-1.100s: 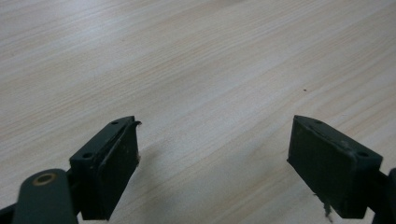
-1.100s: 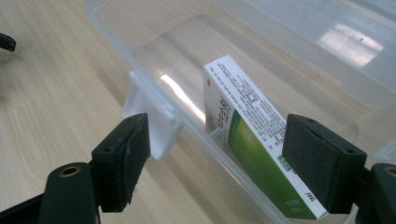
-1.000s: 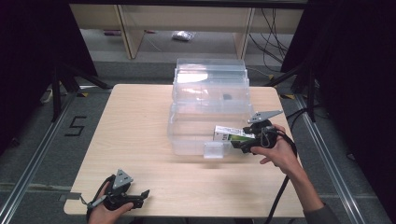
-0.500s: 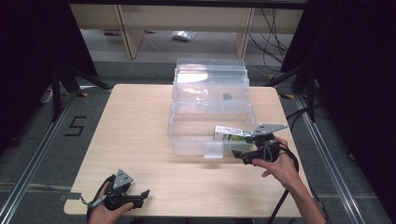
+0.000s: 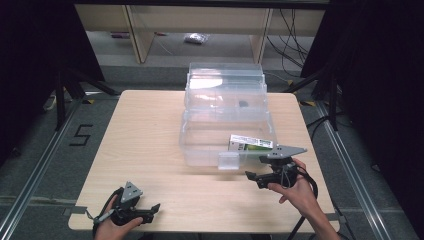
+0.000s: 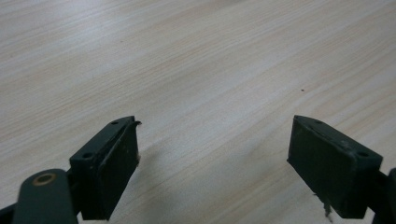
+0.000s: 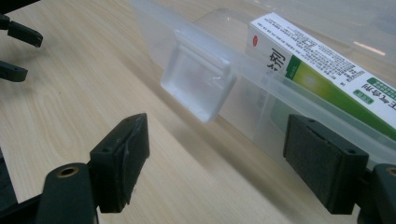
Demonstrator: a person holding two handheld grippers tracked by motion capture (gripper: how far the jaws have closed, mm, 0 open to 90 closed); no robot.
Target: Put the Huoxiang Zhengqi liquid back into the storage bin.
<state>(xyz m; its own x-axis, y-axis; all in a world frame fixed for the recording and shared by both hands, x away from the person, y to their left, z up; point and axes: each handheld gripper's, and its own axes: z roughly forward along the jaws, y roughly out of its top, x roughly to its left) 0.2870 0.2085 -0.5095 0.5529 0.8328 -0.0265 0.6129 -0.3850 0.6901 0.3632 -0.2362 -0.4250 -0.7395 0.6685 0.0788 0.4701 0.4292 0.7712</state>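
A clear plastic box (image 5: 200, 145) stands in the middle of the table with its lid (image 5: 225, 82) swung up behind it. A white and green carton (image 5: 251, 143) lies in the box's front right part, near the front wall. My right gripper (image 5: 255, 169) is just in front of the box's right front corner, pointing left, open and empty. In the right gripper view its jaws (image 7: 217, 126) stand wide before the box's clear latch (image 7: 198, 88), with the carton (image 7: 327, 70) behind the wall. My left gripper (image 5: 154, 210) rests open at the table's front left, above bare wood (image 6: 215, 128).
The wooden table (image 5: 145, 130) has open room to the left of the box. A small dark thing (image 5: 242, 104) lies in the back of the box. Beyond the table stand shelf legs and cables on a grey floor (image 5: 195, 37).
My right gripper has drawn back from the carton toward the table's front edge and sunk lower. The carton stays in the box. The left gripper has kept still.
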